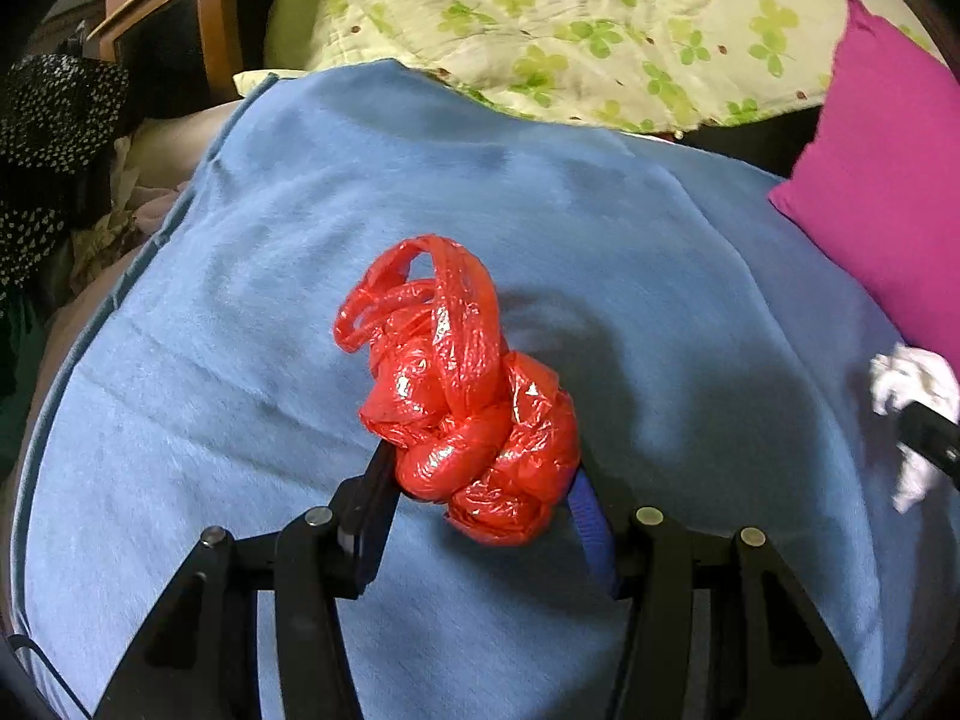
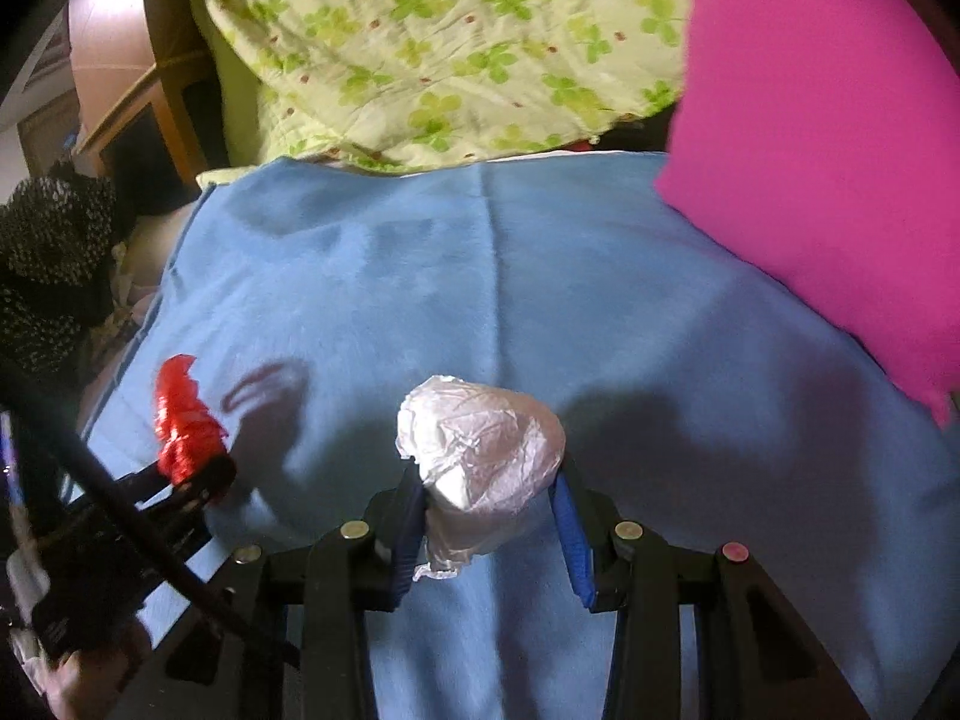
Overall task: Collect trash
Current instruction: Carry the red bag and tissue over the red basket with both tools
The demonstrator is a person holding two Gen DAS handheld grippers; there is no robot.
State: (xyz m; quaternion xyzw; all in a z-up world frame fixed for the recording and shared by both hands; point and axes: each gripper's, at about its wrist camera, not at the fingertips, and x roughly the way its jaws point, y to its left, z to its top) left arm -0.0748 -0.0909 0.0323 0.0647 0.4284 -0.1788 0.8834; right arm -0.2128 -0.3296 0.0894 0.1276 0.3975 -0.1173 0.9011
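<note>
My left gripper (image 1: pixel 480 462) is shut on a crumpled red plastic bag (image 1: pixel 462 396) and holds it above the blue blanket (image 1: pixel 300 276). The red bag also shows at the left of the right wrist view (image 2: pixel 183 420). My right gripper (image 2: pixel 489 492) is shut on a crumpled white plastic bag (image 2: pixel 480 450), held over the same blanket (image 2: pixel 480 276). The white bag also shows at the right edge of the left wrist view (image 1: pixel 912 396).
A magenta pillow (image 1: pixel 882 192) (image 2: pixel 828 150) lies on the blanket's right side. A green clover-print quilt (image 1: pixel 570 18) (image 2: pixel 450 48) is bunched at the back. A wooden bedside unit (image 1: pixel 174 18) and dark spotted clothing (image 1: pixel 54 138) are at the left.
</note>
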